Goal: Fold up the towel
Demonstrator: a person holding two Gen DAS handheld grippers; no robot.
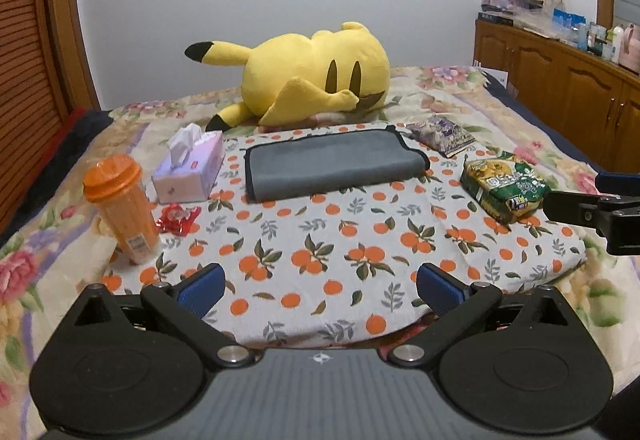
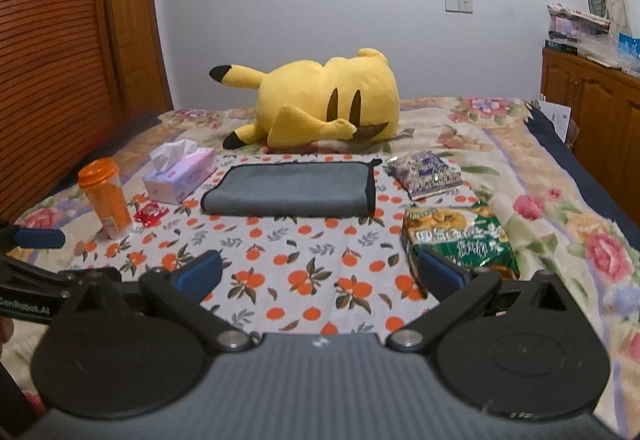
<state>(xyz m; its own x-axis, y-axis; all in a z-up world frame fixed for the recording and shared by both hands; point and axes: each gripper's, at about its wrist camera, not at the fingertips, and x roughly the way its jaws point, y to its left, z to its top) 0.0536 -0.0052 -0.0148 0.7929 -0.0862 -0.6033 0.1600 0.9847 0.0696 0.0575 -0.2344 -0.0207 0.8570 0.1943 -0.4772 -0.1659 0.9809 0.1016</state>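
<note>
A grey towel [image 1: 330, 164] with black edging lies folded into a flat rectangle at the far side of an orange-print cloth [image 1: 320, 240] on the bed. It also shows in the right wrist view [image 2: 292, 188]. My left gripper [image 1: 318, 290] is open and empty, held above the near edge of the cloth, well short of the towel. My right gripper [image 2: 320, 278] is open and empty, also over the near part of the cloth [image 2: 300, 256]. Part of the right gripper's body shows at the right edge of the left wrist view [image 1: 600, 208].
A yellow plush toy [image 1: 312, 74] lies behind the towel. A tissue box [image 1: 190, 168], an orange bottle [image 1: 120, 208] and a red wrapper [image 1: 178, 218] sit to the left. A green snack bag [image 1: 502, 186] and a purple packet [image 1: 440, 134] sit to the right. Wooden cabinets [image 1: 560, 88] stand at far right.
</note>
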